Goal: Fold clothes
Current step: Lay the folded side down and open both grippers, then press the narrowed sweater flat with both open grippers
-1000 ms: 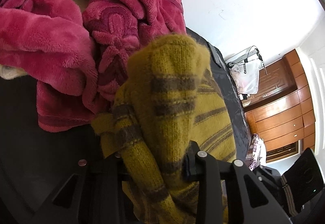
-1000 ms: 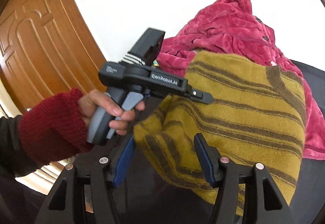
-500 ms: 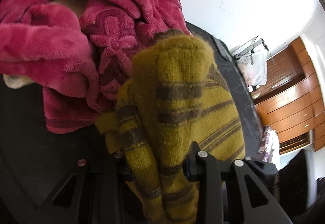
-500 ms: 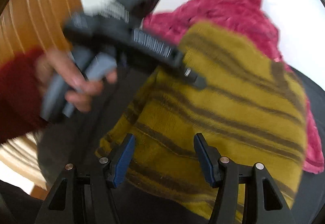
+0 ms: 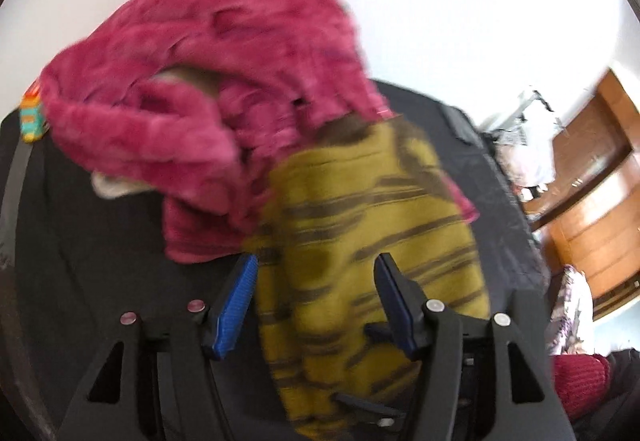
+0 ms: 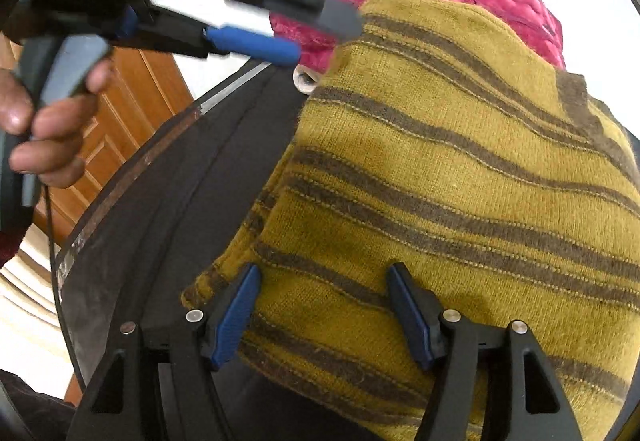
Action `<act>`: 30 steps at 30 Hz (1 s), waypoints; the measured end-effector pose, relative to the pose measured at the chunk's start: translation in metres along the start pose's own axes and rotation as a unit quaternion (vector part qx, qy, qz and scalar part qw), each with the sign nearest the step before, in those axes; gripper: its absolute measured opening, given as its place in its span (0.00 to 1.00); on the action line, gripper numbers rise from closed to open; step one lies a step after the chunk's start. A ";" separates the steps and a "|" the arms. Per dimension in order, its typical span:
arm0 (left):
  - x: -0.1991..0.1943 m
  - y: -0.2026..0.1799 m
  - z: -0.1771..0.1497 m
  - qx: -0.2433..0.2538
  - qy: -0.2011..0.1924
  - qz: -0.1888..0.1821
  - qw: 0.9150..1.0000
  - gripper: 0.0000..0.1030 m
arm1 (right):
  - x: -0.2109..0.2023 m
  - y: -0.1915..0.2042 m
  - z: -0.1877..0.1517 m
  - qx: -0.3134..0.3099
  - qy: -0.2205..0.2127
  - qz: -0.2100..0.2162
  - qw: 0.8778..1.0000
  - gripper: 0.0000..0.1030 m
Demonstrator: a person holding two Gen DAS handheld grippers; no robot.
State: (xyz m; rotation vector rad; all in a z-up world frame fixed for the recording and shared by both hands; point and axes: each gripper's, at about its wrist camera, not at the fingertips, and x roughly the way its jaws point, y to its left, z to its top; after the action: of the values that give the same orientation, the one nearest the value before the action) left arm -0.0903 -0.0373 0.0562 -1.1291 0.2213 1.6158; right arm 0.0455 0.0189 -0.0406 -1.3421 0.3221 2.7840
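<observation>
My left tool [image 5: 316, 305] has just been opening; its blue pads now stand apart on either side of the sweater [image 5: 372, 261], a mustard knit with brown stripes, and press on nothing. The knit lies between them, loose, so I judge this a release after laying a fold down. This view is blurred, so finer detail is lost.

My right tool [image 6: 322, 311] has also just been opening a little. Its pads stand spread over the near edge of the sweater [image 6: 460, 181], the knit between them but not pinched as far as I can see.

The sweater rests on a dark desk [image 6: 192, 181], bunched into a rounded heap, its far edge lying against a crimson robe [image 5: 208, 81] piled behind it (the robe waits its turn, I suppose). In the right view, my left hand [image 6: 48, 121] holds its tool up by the grip, tips spread near the sweater's top corner.

The fold looks only part done; the heap is still lumpy. Next I would expect to take fresh holds on an edge.
</observation>
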 end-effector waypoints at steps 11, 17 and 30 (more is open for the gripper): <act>0.052 -0.008 0.020 -0.030 0.000 -0.044 0.999 0.70 | -0.085 -0.023 -0.029 0.042 -0.071 -0.006 0.997 0.67; 0.067 0.000 0.015 -0.034 -0.004 -0.035 0.999 0.70 | -0.131 -0.071 -0.083 0.142 -0.063 -0.088 0.984 0.67; 0.031 -0.030 -0.008 -0.017 0.012 -0.056 0.998 0.75 | -0.097 -0.106 -0.120 0.206 0.003 -0.136 0.969 0.67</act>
State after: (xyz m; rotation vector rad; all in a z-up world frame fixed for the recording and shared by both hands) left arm -0.0594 -0.0112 0.0404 -1.1670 0.1455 1.5129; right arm 0.2111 0.1047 -0.0561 -1.1888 0.6228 2.3234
